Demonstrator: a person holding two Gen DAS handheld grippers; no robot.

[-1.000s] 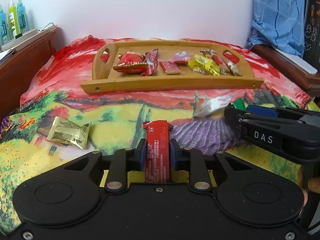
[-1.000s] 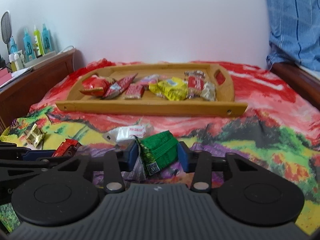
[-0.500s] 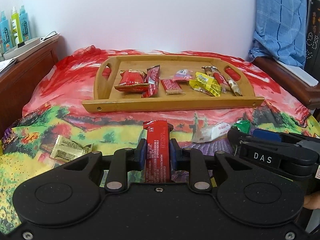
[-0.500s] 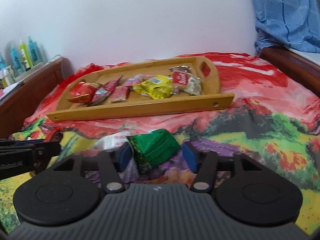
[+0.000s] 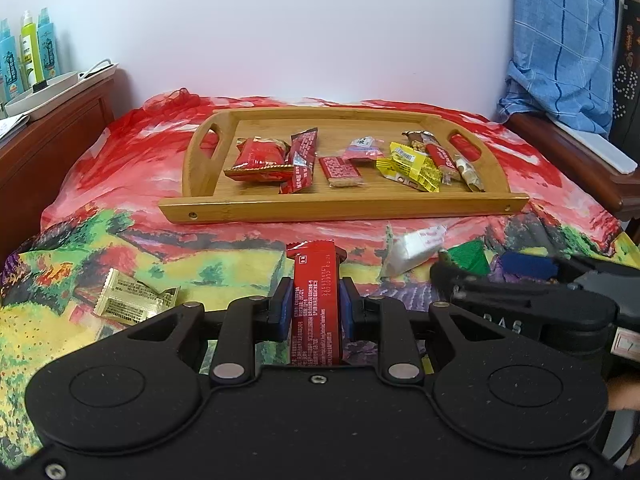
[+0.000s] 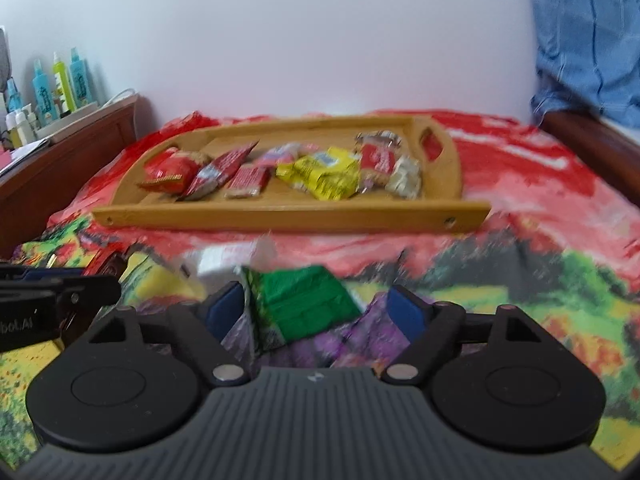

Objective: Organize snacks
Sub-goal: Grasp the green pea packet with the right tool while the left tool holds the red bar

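The left hand-held gripper [image 5: 314, 308] pinches a red snack bar [image 5: 316, 300] between its blue pads, the bar standing on end and poking out ahead of the fingers. Off to its left, on the bedspread [image 5: 120, 184], lies a gold wrapper [image 5: 134, 298], apart from the gripper. Straight ahead of it, further up the bed, sits the wooden tray [image 5: 340, 206], already carrying a row of red, pink and yellow packets.

The right hand-held gripper [image 6: 314, 310] has its jaws spread wide; they have just been opening. A green packet [image 6: 304, 306] lies between the pads on the bedspread, nearer the left pad, and the right pad stands clear of it. The view from this gripper is blurred, so whether the left pad touches the packet I cannot tell. Just beyond the green packet, a little to the left, is a white packet [image 6: 228, 258]. The tray lies ahead of this gripper too, well past both packets.

The two grippers are side by side, the left one's fingers showing at the left edge of the right gripper's view.
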